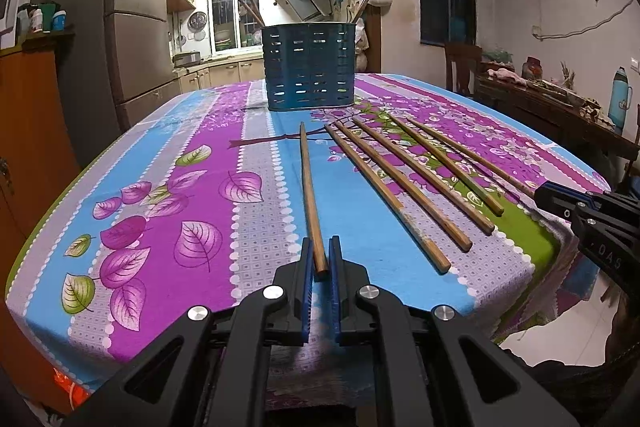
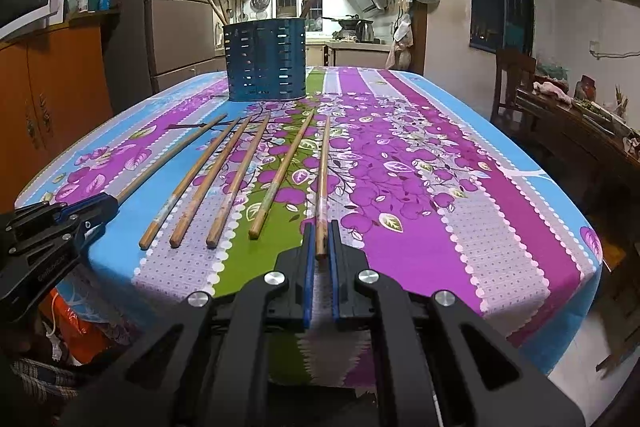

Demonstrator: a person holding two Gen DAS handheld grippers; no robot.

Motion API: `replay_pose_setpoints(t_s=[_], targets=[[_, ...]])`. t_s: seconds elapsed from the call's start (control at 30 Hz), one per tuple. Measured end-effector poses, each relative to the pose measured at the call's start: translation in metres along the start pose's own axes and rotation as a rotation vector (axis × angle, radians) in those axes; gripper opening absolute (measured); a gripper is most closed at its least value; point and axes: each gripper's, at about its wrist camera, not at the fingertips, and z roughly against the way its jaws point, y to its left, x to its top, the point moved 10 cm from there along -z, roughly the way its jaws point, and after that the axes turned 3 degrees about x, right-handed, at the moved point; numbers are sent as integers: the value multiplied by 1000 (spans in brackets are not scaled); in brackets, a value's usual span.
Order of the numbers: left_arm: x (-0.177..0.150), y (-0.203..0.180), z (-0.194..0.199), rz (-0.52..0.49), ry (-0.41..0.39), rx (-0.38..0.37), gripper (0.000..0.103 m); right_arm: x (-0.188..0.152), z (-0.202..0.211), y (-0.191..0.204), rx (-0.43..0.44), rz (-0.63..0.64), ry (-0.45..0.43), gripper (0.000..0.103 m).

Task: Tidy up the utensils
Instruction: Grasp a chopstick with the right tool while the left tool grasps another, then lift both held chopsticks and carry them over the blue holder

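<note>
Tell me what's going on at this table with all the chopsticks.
A person is sorting chopsticks with two handheld grippers. The left gripper is shut on the near end of the leftmost chopstick, and the right gripper is shut on the rightmost chopstick. Four more chopsticks lie between them on the floral tablecloth. The blue slotted holder at the far end already has a few utensils in it.

That cloth on the desk [image 1: 192,187] is loud: stripes of purple, sky blue and pale grey-lilac with tiny squares, white scalloped dots along the edges, one green stripe, plus purple and green leaves and blossoms. The chopsticks [image 2: 236,179] are brown wood, a few worn paler toward one end. The slotted holder [image 1: 309,66] is dark teal-blue. Both grippers are black with blue pads [image 1: 307,291] and silver screws. Orange-brown cabinet [image 2: 52,99] off to the side.
</note>
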Motion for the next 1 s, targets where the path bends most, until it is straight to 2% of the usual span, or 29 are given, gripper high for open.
replay_pose_setpoints(t_s=[0.2, 0.43, 0.7, 1.0], targets=[[4, 2, 7, -15, -28, 25, 8, 2, 3, 0, -1, 8, -15, 5], [22, 10, 22, -53, -97, 72, 8, 15, 11, -1, -11, 43, -56, 5], [52, 19, 37, -69, -174, 91, 7, 53, 22, -9, -23, 75, -145, 5], [104, 16, 47, -103, -297, 88, 7, 100, 28, -19, -5, 95, -232, 5]])
